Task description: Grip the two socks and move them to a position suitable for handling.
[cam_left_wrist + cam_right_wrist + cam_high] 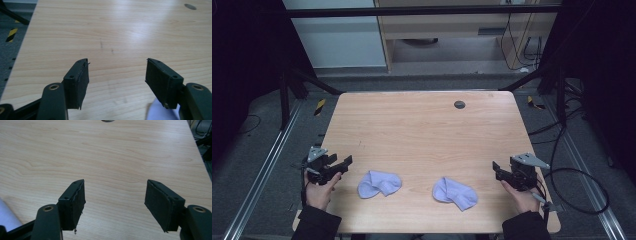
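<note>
Nearest you, at the near edge of the pale wooden surface (422,125), two crumpled pale lilac fabric socks lie side by side and well apart, with a hand-held gripper outside each. Your left gripper (343,165) hovers at the near left edge with its jaws spread wide and nothing between them; the left lilac sock (379,183) lies just to its right and a touch nearer you, and in the left gripper view a corner of it (160,112) shows low beside one jaw. That sock's long axis runs roughly left to right, tilted a little, with its folded end toward the left gripper. Your right gripper (498,169) sits at the near right edge, also wide open and empty; the right lilac sock (455,193) lies to its left, a little farther off than the other sock is from the left gripper, its longer side slanting toward the near right. So each sock lies inward from the gripper on its own side, and the left pairing looks the closer. Farther out the surface is bare wood up to a small dark round disc (459,104) near the far edge.
</note>
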The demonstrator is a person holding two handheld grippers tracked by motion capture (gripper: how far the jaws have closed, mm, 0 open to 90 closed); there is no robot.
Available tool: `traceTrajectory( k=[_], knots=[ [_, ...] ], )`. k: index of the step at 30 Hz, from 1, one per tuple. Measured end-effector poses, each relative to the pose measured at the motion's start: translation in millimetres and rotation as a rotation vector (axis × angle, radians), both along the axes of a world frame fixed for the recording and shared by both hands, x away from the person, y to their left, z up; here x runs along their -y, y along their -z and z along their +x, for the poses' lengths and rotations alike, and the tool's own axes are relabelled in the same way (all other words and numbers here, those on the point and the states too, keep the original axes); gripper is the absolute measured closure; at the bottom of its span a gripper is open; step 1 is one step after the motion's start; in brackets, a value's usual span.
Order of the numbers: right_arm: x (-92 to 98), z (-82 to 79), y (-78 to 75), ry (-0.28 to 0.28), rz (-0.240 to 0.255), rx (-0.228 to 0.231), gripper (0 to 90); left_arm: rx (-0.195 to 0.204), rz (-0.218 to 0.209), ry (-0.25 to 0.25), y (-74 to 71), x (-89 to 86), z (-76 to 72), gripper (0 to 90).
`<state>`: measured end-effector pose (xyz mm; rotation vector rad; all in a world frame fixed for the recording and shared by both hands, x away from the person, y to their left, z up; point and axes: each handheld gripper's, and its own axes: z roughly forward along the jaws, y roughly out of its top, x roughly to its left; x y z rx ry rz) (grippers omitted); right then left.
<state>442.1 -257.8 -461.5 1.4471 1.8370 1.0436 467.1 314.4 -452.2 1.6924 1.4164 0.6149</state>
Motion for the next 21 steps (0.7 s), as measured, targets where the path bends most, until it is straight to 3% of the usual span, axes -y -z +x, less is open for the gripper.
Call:
traceTrajectory(
  k=[21],
  knots=[
    [-32.4,-9.3,-11.1,-0.141,-0.047,-0.030,43.7,0.016,0.018,0.211,-6.4,86.5,-21.5,33.8]
  ],
)
